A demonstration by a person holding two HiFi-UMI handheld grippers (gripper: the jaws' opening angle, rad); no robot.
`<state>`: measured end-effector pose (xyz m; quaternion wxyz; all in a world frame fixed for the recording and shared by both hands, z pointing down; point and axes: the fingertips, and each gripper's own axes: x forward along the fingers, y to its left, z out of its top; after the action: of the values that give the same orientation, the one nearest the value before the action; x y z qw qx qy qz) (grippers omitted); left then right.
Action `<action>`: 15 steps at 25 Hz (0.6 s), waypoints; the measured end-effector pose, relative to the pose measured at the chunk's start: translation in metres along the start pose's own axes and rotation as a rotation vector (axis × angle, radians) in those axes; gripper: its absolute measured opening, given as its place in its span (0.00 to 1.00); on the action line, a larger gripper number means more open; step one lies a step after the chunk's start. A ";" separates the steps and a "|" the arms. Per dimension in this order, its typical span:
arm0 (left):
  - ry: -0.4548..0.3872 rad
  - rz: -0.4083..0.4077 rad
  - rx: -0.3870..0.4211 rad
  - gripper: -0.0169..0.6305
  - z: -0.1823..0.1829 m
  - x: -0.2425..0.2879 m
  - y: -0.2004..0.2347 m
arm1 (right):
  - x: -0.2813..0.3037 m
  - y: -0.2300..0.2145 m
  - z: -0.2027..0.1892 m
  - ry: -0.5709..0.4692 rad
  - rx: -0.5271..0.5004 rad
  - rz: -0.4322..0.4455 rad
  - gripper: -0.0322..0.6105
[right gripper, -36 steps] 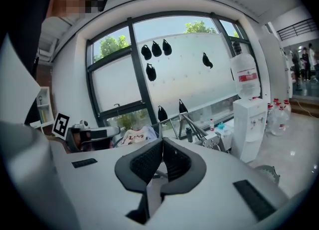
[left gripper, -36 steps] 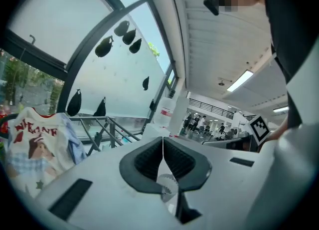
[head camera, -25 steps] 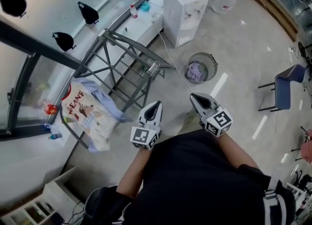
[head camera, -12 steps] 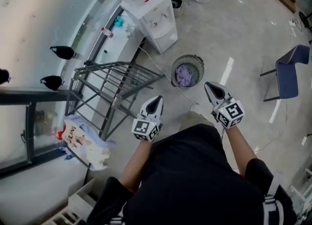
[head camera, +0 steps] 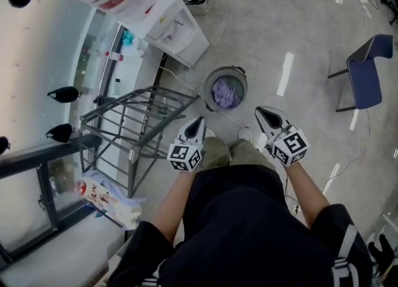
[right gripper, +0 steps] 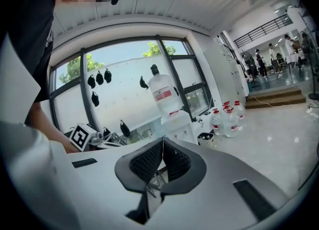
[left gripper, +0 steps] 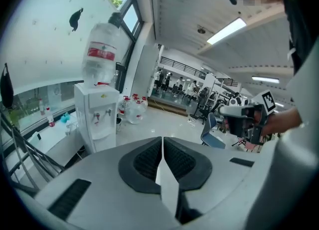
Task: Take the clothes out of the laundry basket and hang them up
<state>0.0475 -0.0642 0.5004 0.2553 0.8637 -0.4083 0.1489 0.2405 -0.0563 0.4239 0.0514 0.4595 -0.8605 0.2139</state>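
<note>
Clothes point(head camera: 224, 91), a purple heap, lie in the laundry basket point(head camera: 207, 86) at upper centre of the head view, just up-frame of the gap between both grippers. We find the left gripper point(head camera: 198, 121) and right gripper point(head camera: 261, 112) fully closed and empty, about equally near it. We note the drying rack point(head camera: 134, 124) stands left of the left gripper.

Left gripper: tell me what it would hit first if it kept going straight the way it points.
Probably the basket at its left rim, or the floor just beyond: in the head view the shut left gripper aims there. Its own view shows only floor ahead, so depth is unclear.
</note>
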 end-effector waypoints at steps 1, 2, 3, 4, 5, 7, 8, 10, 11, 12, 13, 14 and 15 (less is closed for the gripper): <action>0.011 -0.003 0.002 0.04 -0.001 0.013 0.003 | 0.002 -0.003 0.001 -0.009 0.002 0.004 0.05; 0.020 -0.009 0.006 0.04 -0.002 0.027 0.007 | 0.005 -0.007 0.002 -0.015 0.002 0.002 0.05; 0.028 -0.015 0.009 0.04 -0.003 0.042 0.012 | 0.009 -0.012 0.002 -0.017 0.005 -0.004 0.05; 0.037 -0.023 0.011 0.04 -0.005 0.057 0.017 | 0.012 -0.017 0.001 -0.017 0.011 -0.013 0.05; 0.049 -0.030 0.010 0.04 -0.009 0.072 0.021 | 0.016 -0.023 -0.001 -0.013 0.021 -0.024 0.05; 0.080 -0.038 0.005 0.04 -0.024 0.100 0.030 | 0.018 -0.032 -0.011 -0.002 0.047 -0.049 0.05; 0.093 -0.036 0.007 0.04 -0.030 0.114 0.035 | 0.019 -0.037 -0.015 0.000 0.058 -0.061 0.05; 0.113 -0.028 0.024 0.04 -0.040 0.144 0.049 | 0.026 -0.049 -0.022 -0.007 0.075 -0.087 0.05; 0.123 -0.024 0.030 0.04 -0.046 0.160 0.058 | 0.033 -0.055 -0.026 -0.013 0.087 -0.100 0.05; 0.136 -0.022 0.030 0.04 -0.053 0.176 0.067 | 0.042 -0.062 -0.031 -0.017 0.102 -0.112 0.05; 0.150 -0.019 0.025 0.04 -0.062 0.192 0.076 | 0.051 -0.069 -0.038 -0.017 0.118 -0.122 0.05; 0.164 -0.018 0.018 0.04 -0.072 0.208 0.084 | 0.060 -0.075 -0.046 -0.013 0.131 -0.131 0.05; 0.180 -0.019 0.013 0.04 -0.082 0.222 0.090 | 0.068 -0.080 -0.054 -0.006 0.139 -0.136 0.05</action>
<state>0.1117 -0.2060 0.7006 0.2866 0.8524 -0.3745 0.2260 0.2610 -0.1253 0.5180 0.0310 0.5198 -0.8107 0.2677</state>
